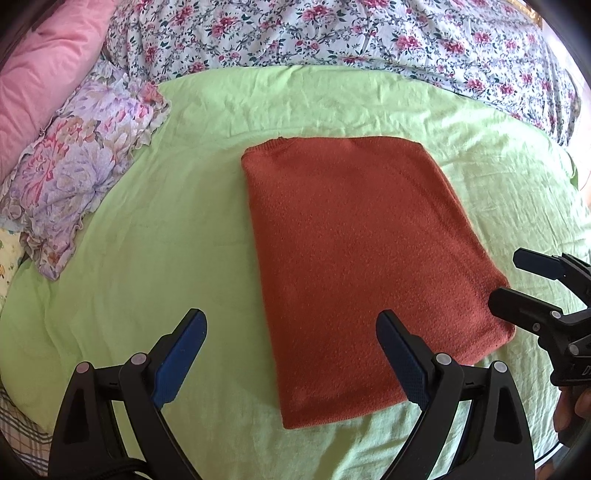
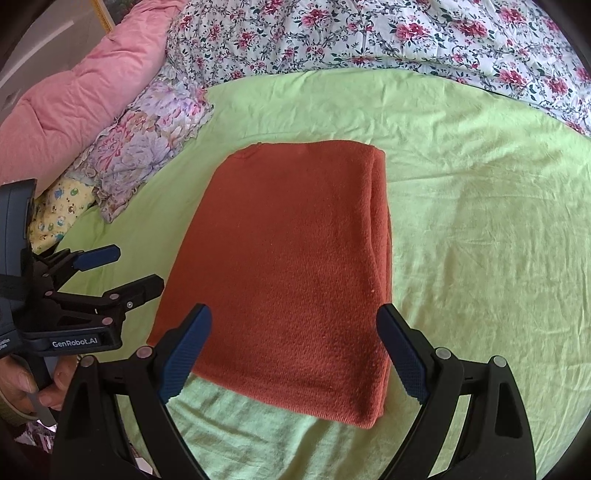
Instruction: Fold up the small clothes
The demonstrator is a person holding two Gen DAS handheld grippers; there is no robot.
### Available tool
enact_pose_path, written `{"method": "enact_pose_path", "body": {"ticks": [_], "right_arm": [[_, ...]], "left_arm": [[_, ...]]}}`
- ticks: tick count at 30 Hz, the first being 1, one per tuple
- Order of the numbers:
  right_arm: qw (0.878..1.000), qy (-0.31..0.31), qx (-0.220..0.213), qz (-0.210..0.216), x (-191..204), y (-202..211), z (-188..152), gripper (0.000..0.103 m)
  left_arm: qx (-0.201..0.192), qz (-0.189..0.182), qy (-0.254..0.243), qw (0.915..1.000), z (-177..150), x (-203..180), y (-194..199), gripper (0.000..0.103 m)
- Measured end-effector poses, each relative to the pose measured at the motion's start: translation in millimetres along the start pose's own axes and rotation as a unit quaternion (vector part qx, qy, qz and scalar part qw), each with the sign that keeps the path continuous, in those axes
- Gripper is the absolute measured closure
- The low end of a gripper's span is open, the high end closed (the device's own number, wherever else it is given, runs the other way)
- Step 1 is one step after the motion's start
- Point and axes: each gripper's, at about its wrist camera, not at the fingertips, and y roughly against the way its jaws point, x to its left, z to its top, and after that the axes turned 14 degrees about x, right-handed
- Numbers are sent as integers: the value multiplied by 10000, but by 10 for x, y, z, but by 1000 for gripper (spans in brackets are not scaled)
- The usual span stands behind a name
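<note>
Folded orange garment | flat ahead of spread left gripper | untouched

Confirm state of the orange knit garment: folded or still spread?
Folded. The orange knit garment lies as a compact rectangle on the green sheet, with stacked layers visible along its right edge.

folded garment on sheet, pillows left, quilt behind

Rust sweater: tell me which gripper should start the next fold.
Probably the right gripper: its open fingers already straddle the near edge of the sweater, layered side included. The left gripper, also open, sits half over the green sheet, off the sweater's left edge.
</note>
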Motion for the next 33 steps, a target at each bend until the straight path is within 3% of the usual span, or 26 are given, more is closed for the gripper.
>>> {"method": "enact_pose_path", "body": {"ticks": [33], "right_arm": [[9999,93,-86,70,13,8,64,12]], "left_arm": [[-87,50,-52,9999,1,-39,28,9]]}}
